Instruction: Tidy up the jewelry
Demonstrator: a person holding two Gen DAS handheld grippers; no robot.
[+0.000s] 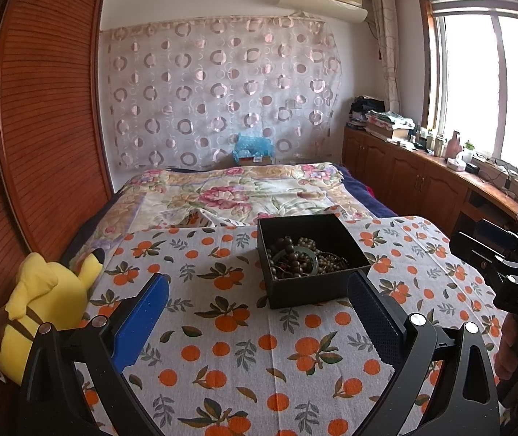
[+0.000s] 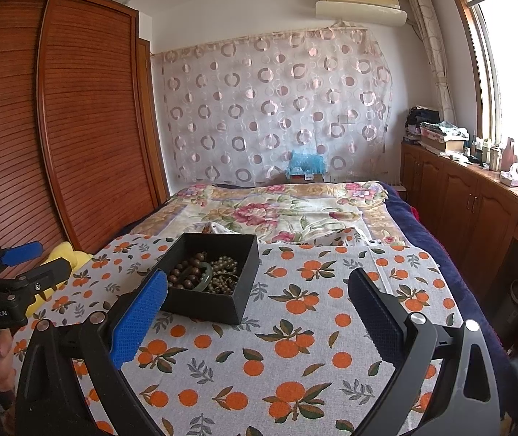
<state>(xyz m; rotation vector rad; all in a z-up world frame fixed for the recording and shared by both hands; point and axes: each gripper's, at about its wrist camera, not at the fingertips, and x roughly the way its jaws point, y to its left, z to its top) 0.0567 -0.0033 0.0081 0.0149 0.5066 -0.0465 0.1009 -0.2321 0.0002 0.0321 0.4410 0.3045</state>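
On the orange-print cloth (image 1: pixel 244 356) covering the counter, a black box (image 1: pixel 309 283) sits open-topped, no lid in view. Inside the box: a heap of dark wooden bead strings (image 1: pixel 295 258) w/ a greenish bangle (image 2: pixel 200 274) lying on top of them. Smaller beads (image 2: pixel 224 279) bunch toward the box's right side.

Left gripper (image 1: pixel 259 312): fingers spread wide, holding nothing, hovering above the cloth just short of the box's near wall; the box's near edge sits between the finger tips in the left wrist view. Blue pad (image 1: pixel 142 323) on one finger, dark pad on the other.

Right gripper (image 2: pixel 259 309): fingers also spread wide, holding nothing, near side of the box, w/ the box off toward its left finger (image 2: pixel 139 316). In the right wrist view the left gripper's body shows left of the box; in the left wrist view the right one shows right of the box.

Yellow plush toy (image 1: pixel 41 312) lies left of the box at the cloth's edge, against the wooden wardrobe (image 1: pixel 41 127). Beyond the box: bed w/ floral quilt (image 1: pixel 237 192), then a circle-pattern curtain (image 1: pixel 222 91). Window (image 1: pixel 494 83) and a cluttered wooden cabinet run (image 1: pixel 422 178) are right of the box.
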